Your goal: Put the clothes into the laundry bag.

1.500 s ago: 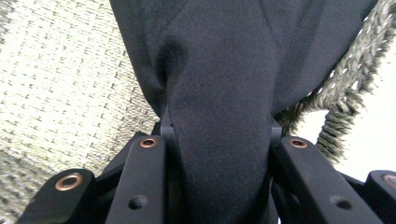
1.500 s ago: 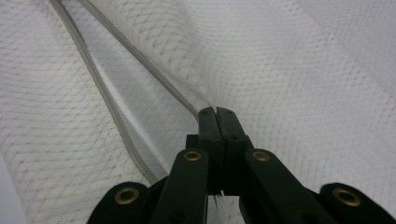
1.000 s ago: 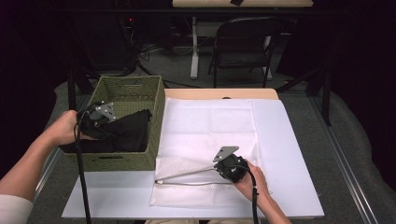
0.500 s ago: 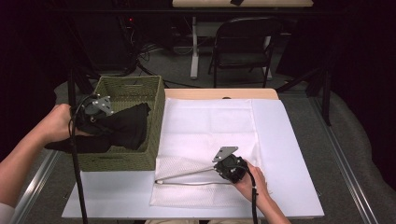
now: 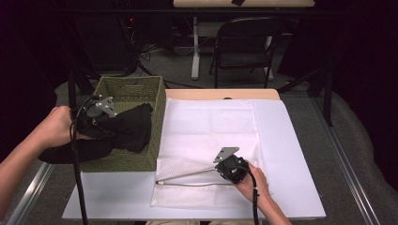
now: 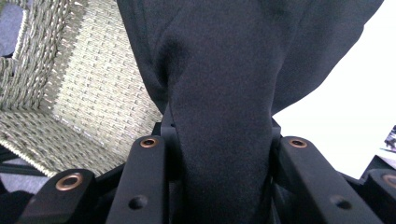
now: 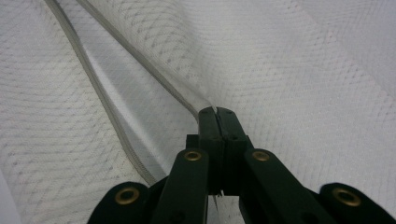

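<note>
A black garment hangs from my left gripper above the green woven basket at the table's left. In the left gripper view the jaws are shut on a thick fold of that black garment, with the basket's weave behind it. A white mesh bag lies flat on the table. My right gripper is shut on the bag's corded opening edge and holds it slightly raised. In the right gripper view the closed jaws pinch the rim of the mesh.
The white tabletop has bare room to the right of the bag. A dark chair and a table leg stand on the floor behind. The left gripper's cable hangs down past the table's left front corner.
My left hand has risen and drawn back to the left, pulling the black garment up out of the basket. The right hand and the bag's edge have stayed put.
</note>
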The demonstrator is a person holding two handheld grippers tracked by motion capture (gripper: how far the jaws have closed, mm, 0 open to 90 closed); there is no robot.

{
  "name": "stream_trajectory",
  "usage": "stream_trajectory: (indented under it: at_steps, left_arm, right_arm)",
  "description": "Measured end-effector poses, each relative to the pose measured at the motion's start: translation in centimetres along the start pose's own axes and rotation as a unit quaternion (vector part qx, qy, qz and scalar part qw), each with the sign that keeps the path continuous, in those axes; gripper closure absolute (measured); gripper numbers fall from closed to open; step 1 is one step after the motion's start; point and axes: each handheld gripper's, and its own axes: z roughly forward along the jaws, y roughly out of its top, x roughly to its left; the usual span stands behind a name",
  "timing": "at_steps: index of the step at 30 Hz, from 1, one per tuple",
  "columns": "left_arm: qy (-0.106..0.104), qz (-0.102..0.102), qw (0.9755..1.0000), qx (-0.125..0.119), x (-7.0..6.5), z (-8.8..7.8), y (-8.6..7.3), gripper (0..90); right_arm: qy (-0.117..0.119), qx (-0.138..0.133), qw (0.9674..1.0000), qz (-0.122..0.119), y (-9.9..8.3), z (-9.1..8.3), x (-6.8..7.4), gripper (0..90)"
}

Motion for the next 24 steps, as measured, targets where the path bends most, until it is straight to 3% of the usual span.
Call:
stream_trajectory:
  at_steps: [4, 7, 13, 15, 18, 24]
  left_arm:
    - [0.022, 0.0, 0.9998, 0.001, -1.0, -0.8, 0.5, 66.3]
    - [0.023, -0.005, 0.9997, 0.007, -1.6, -1.2, 0.7, 66.3]
    - [-0.007, -0.004, 1.0, -0.002, -3.1, -1.8, 1.2, 66.3]
    - [-0.012, 0.004, 0.9999, -0.003, -3.5, -1.6, 1.4, 66.3]
    - [-0.033, -0.002, 0.9994, -0.01, -4.1, -1.2, 1.4, 66.3]
    - [-0.055, 0.005, 0.9983, -0.021, -5.4, -0.5, 1.3, 66.2]
  right_arm:
    - [-0.003, 0.005, 1.0, 0.006, -0.1, 0.1, 0.0, 90.0]
    - [-0.005, 0.004, 1.0, 0.004, -0.1, 0.1, 0.0, 90.0]
    - [-0.007, 0.004, 1.0, 0.001, 0.0, 0.2, -0.3, 90.0]
    - [-0.009, 0.003, 1.0, 0.002, 0.0, 0.2, -0.3, 90.0]
    - [-0.011, 0.003, 0.9999, 0.003, 0.0, 0.3, -0.3, 90.0]
    - [-0.019, 0.005, 0.9998, 0.005, 0.0, 0.2, -0.3, 90.0]
